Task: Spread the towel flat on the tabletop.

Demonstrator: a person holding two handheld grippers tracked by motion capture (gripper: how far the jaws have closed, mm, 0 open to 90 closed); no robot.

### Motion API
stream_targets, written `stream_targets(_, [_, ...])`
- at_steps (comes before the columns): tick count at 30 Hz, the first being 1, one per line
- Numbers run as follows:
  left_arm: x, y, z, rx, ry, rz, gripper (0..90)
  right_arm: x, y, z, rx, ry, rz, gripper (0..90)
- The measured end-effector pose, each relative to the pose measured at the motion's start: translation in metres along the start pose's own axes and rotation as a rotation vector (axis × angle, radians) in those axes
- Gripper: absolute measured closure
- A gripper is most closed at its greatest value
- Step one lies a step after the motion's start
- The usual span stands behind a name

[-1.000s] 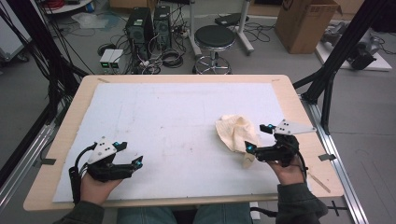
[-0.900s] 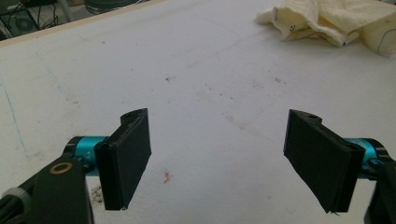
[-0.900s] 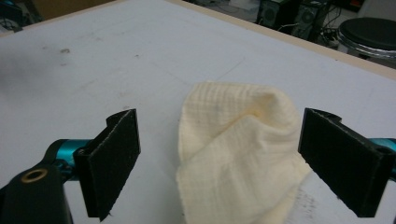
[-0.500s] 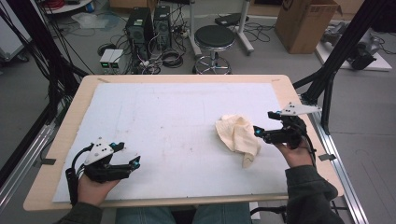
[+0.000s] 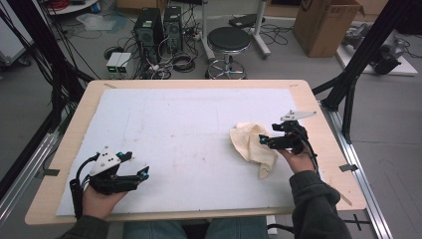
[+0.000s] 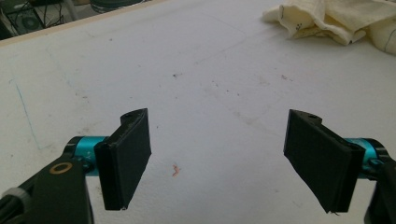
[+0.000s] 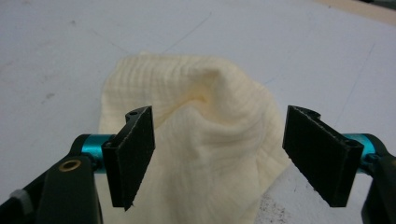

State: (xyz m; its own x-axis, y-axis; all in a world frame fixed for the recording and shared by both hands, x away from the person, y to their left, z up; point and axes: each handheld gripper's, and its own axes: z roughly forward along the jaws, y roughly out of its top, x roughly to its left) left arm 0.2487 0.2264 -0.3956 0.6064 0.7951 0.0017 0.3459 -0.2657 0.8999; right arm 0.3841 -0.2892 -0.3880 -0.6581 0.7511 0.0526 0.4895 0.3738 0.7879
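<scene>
- Cream cloth (image 5: 252, 147) lies crumpled, right of centre on the bench (image 5: 179, 129).
- Right tongs (image 5: 265, 141) at its right edge, jaws wide but just been closing, straddling a raised fold, likely to pinch it.
- Left tongs (image 5: 142, 172) wide, empty, parked near-left.

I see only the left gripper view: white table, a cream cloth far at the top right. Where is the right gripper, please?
Observer: The right gripper is at the cream cloth's right edge, pointing at it.
Operator: Does it hold the cloth already?
Observer: No. In the right gripper view its jaws have just been closing, yet both fingers stand apart from the cloth's raised fold.
Operator: And my left gripper?
Observer: In the high view the left gripper rests open near the table's front edge, far from the cloth.
</scene>
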Motion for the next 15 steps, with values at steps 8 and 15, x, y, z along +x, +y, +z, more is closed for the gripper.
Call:
stream_targets(8, [0.0, 0.0, 0.0, 0.005, -0.002, 0.001, 23.3, 0.003, -0.002, 0.024, 0.085, 0.024, -0.001, 32.3])
stream_targets(15, [0.0, -0.001, 0.001, 0.009, 0.002, 0.003, 23.3, 0.006, -0.012, 0.037, 0.118, 0.001, -0.018, 43.8])
